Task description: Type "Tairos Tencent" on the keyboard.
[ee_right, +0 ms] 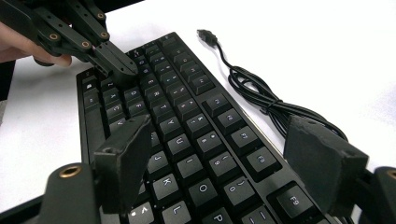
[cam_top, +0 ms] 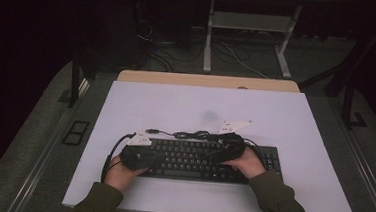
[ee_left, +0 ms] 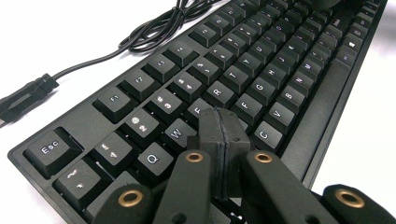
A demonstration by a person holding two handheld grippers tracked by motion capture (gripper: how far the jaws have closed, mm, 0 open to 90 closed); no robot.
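Observation:
A black keyboard lies near the front of the white table, its coiled cable resting just behind it. My left gripper is over the keyboard's left end. Its jaws are shut with nothing between them, and the tips rest on the keys around E and D. My right gripper hovers open over the right half. Its two pads straddle several keys without touching them. The left gripper also shows in the right gripper view, beside a hand.
The keyboard's cable ends in a loose USB plug on the table. A wooden strip runs along the table's far edge. Beyond it stand a desk frame and floor cables. Dark carpet surrounds the table.

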